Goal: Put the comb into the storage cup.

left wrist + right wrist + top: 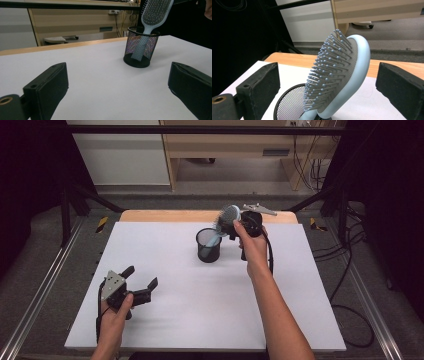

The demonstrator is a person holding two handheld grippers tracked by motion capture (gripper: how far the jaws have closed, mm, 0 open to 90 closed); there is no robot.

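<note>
Hairbrush (pixel 342 75) standing handle-down in the mesh cup (pixel 208 245), its head between the right gripper's (pixel 235 227) parted jaws, untouched; left gripper (pixel 142 282) jaws apart.

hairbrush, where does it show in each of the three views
High view: the hairbrush stands upper centre, handle down in the mesh cup.
Left gripper view: top right, its head leaning out of the cup.
Right gripper view: centre, bristles facing left, between the open jaws.
Shared landmark: the black mesh cup on the white table sheet.

Glossy pale-blue plastic hairbrush (pixel 352 82); black wire-mesh metal cup (pixel 141 47); matt white tabletop (pixel 190 305)
</note>
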